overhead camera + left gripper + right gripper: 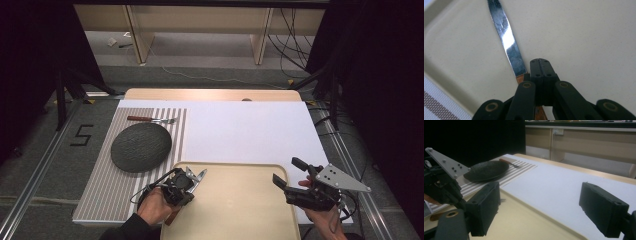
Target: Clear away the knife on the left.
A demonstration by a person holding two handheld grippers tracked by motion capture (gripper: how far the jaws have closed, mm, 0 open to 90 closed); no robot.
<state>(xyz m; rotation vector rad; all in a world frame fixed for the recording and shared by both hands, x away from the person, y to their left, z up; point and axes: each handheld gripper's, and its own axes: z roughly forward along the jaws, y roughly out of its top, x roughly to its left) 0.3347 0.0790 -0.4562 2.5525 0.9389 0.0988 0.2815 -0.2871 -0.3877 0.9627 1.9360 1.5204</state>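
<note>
My left gripper is shut on a table knife with a brown handle, at the near left corner of the beige tray. In the left gripper view the closed jaws meet at the left gripper, and the shiny knife blade runs up and to the left over the tray floor. My right gripper is open and empty, hovering at the tray's right rim. In the right gripper view the right gripper looks over the tray towards the left hand's gripper.
A dark round plate lies on a striped placemat left of the tray, with a fork behind it. A white board covers the table behind the tray. Cables and wooden furniture legs are on the floor beyond.
</note>
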